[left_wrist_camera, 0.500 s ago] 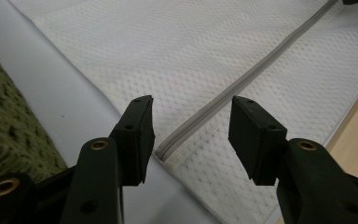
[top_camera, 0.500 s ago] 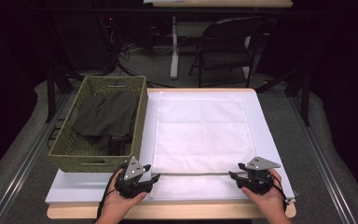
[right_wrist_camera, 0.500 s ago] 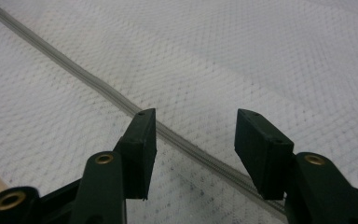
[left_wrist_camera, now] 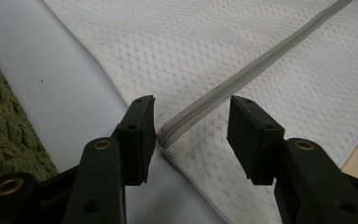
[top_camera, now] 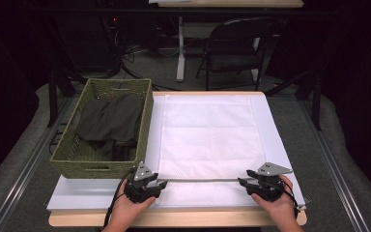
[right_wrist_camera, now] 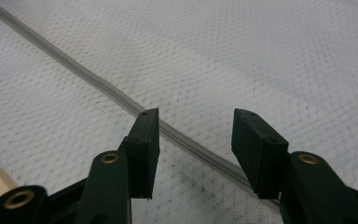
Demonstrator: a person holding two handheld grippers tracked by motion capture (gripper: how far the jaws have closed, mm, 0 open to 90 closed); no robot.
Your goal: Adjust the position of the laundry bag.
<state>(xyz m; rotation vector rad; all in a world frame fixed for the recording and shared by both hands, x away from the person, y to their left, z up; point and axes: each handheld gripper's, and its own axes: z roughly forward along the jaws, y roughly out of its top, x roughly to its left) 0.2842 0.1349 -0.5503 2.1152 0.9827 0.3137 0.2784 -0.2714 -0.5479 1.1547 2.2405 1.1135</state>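
A white mesh cloth (top_camera: 210, 137) lies flat on a pale mat (top_camera: 280, 145), and a grey zipper (top_camera: 200, 179) runs across it near the front edge. My left gripper (top_camera: 160, 184) stands open at the zipper's left end. In the left gripper view the zipper (left_wrist_camera: 242, 77) ends between the jaws of the left gripper (left_wrist_camera: 192, 107), close to the left pad, and nothing is pinched. My right gripper (top_camera: 241, 182) is open at the zipper's right end. The right gripper (right_wrist_camera: 196, 116) hangs just over the zipper (right_wrist_camera: 74, 65), its pads apart from the cloth.
A green woven basket (top_camera: 101, 166) holding dark garments (top_camera: 108, 123) stands on the table's left side, close to my left gripper. The wooden table edge (top_camera: 198, 218) runs just in front of both hands. A chair (top_camera: 234, 48) stands beyond the table.
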